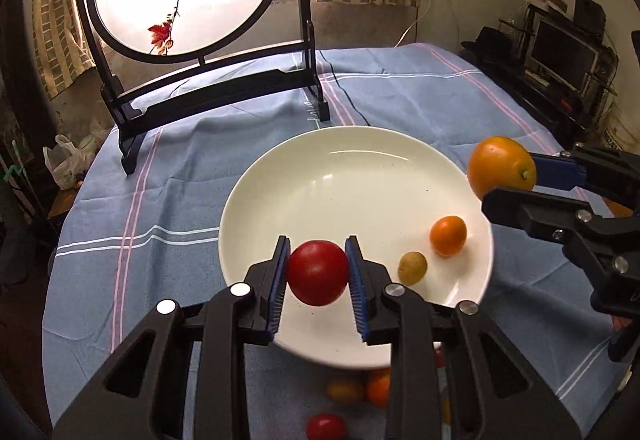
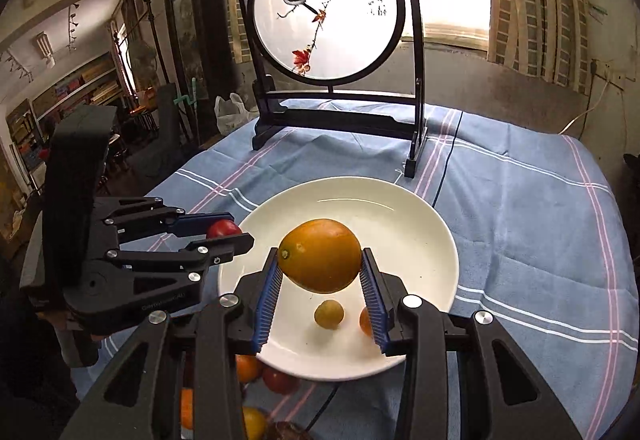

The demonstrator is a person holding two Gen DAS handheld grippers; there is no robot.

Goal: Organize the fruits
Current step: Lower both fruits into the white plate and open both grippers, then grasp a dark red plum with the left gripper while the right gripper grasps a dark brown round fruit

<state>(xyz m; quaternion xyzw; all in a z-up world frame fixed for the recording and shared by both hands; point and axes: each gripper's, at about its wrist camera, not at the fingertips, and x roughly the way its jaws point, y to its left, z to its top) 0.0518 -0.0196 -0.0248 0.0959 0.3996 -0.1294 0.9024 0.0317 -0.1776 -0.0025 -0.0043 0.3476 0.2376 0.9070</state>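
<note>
Red tomato (image 1: 318, 273) sits clamped between the left gripper (image 1: 318, 276) pads, hanging above the near-left rim of the white plate (image 1: 360, 168). Further right, the right gripper (image 2: 322, 280) is clamped on the orange fruit (image 2: 319, 255), long axis crosswise between the pads, above the plate's near half, over two small fruits.

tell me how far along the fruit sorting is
Done: a small orange fruit and a yellow-green one already lie in the white plate. In hand: the left gripper holds a red tomato and the right gripper a large orange, both over the plate. Left: several fruits on the blue cloth beside the plate's near edge.
</note>
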